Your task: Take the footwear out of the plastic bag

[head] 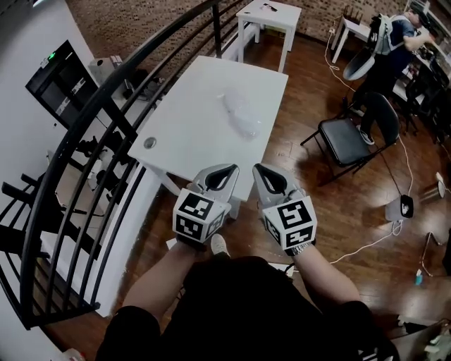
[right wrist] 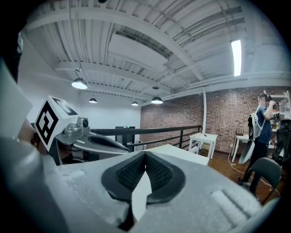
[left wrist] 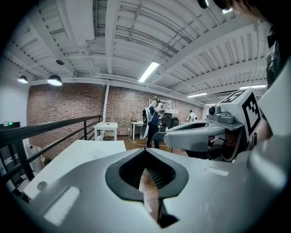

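Note:
A clear plastic bag (head: pixel 242 115) with something pale inside lies on the white table (head: pixel 197 134), right of its middle; what it holds is too faint to tell. My left gripper (head: pixel 227 169) and right gripper (head: pixel 262 169) hang side by side just short of the table's near edge, both shut and empty. In the left gripper view the jaws meet at the tip (left wrist: pixel 145 150), with the right gripper (left wrist: pixel 200 134) beside them. The right gripper view shows its jaws closed (right wrist: pixel 145 154) and the left gripper (right wrist: pixel 91 139) at the left.
A black railing (head: pixel 91 134) curves along the table's left side. A black chair (head: pixel 356 130) stands to the right on the wooden floor, with cables (head: pixel 394 211) trailing near it. A second white table (head: pixel 271 17) is at the back. A person (head: pixel 391 42) stands far right.

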Tool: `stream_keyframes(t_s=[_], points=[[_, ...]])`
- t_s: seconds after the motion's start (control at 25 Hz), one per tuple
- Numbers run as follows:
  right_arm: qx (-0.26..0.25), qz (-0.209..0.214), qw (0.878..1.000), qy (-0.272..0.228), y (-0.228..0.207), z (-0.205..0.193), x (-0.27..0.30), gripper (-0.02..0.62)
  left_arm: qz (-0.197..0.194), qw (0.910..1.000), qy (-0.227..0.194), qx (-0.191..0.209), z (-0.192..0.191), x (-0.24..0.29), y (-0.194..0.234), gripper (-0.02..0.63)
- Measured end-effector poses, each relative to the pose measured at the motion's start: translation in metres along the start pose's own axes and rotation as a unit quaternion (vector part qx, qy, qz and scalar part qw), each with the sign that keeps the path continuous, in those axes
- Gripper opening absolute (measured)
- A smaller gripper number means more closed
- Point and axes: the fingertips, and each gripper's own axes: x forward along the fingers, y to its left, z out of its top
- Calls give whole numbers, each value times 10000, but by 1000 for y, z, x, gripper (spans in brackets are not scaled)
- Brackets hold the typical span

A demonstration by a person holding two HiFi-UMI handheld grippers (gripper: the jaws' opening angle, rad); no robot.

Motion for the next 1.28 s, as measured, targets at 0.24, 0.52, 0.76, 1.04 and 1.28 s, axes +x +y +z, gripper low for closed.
stream_keyframes(t_s=[0.24, 0.52, 0.76, 1.04, 1.28], points=[[-11, -159, 9997, 165, -14, 12, 60, -9, -186, 9998, 52, -50, 9, 24, 56, 12], [12, -398, 9986, 341, -31, 19, 115, -9, -430, 9989, 159, -64, 11, 48, 107, 12], [90, -407, 9980, 481, -44, 15, 138, -9, -490, 9984, 241, -163, 11, 69, 126, 12], [222, -260, 9976, 603, -78, 2, 161, -9, -328, 9984, 397, -238, 15, 108, 144, 12], [439, 45, 9965, 716, -112, -14, 194, -9, -35, 9969, 761, -197, 9, 151, 168, 12]])
